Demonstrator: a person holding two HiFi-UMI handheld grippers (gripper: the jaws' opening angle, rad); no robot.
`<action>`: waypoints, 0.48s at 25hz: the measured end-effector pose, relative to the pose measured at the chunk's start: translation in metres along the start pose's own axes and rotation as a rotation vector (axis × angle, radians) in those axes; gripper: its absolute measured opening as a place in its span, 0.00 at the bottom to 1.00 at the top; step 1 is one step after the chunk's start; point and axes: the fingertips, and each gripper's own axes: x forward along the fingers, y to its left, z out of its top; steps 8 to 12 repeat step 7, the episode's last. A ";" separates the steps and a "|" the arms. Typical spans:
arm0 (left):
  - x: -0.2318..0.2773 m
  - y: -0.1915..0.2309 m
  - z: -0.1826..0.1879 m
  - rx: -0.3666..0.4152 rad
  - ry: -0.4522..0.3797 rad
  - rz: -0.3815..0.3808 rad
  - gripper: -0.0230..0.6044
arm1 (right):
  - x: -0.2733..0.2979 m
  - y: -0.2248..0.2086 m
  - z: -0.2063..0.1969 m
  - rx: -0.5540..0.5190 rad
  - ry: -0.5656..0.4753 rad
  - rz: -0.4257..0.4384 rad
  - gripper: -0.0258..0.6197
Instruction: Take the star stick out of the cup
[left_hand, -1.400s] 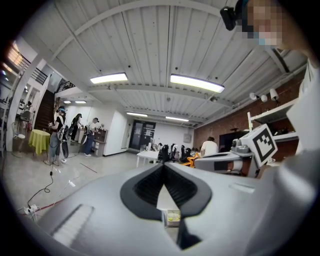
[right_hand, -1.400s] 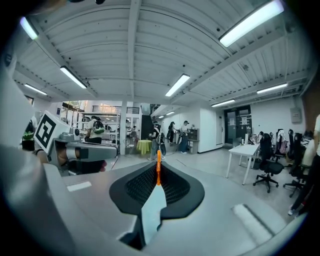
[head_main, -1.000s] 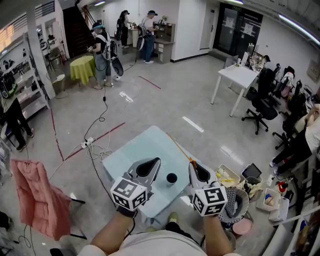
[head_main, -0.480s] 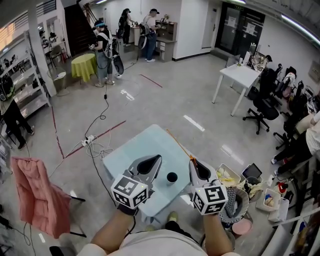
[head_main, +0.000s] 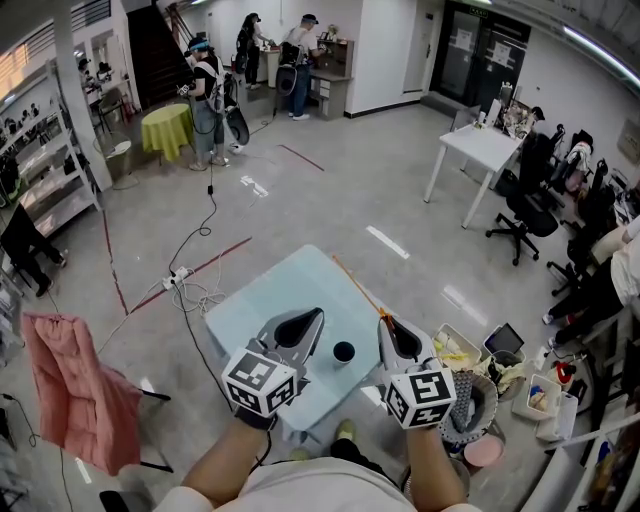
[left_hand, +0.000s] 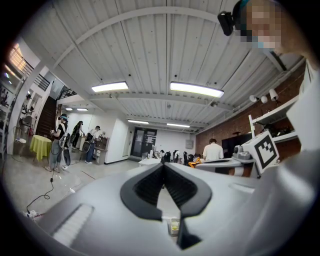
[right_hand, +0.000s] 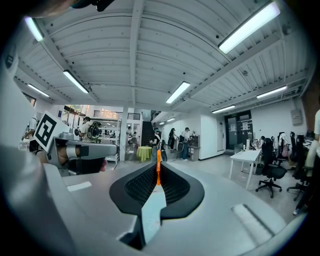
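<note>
Above the table (head_main: 262, 305), the right hand-held gripper (head_main: 385, 324) clenches the orange star stick (right_hand: 158, 167), apart from the cup (head_main: 343, 352).

cup (head_main: 343, 352) on table (head_main: 280, 300) | star stick (right_hand: 158, 167) right of cup

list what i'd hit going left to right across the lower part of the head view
pink cloth → left tool → cup → right tool, shut on the star stick
</note>
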 end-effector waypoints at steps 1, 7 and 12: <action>0.000 0.000 0.000 0.000 0.001 0.000 0.05 | 0.000 0.000 0.000 0.001 0.001 0.000 0.09; 0.000 0.002 -0.002 -0.004 0.001 0.001 0.05 | 0.002 0.001 -0.001 0.000 0.001 0.000 0.09; 0.000 0.002 -0.002 -0.004 0.001 0.001 0.05 | 0.002 0.001 -0.001 0.000 0.001 0.000 0.09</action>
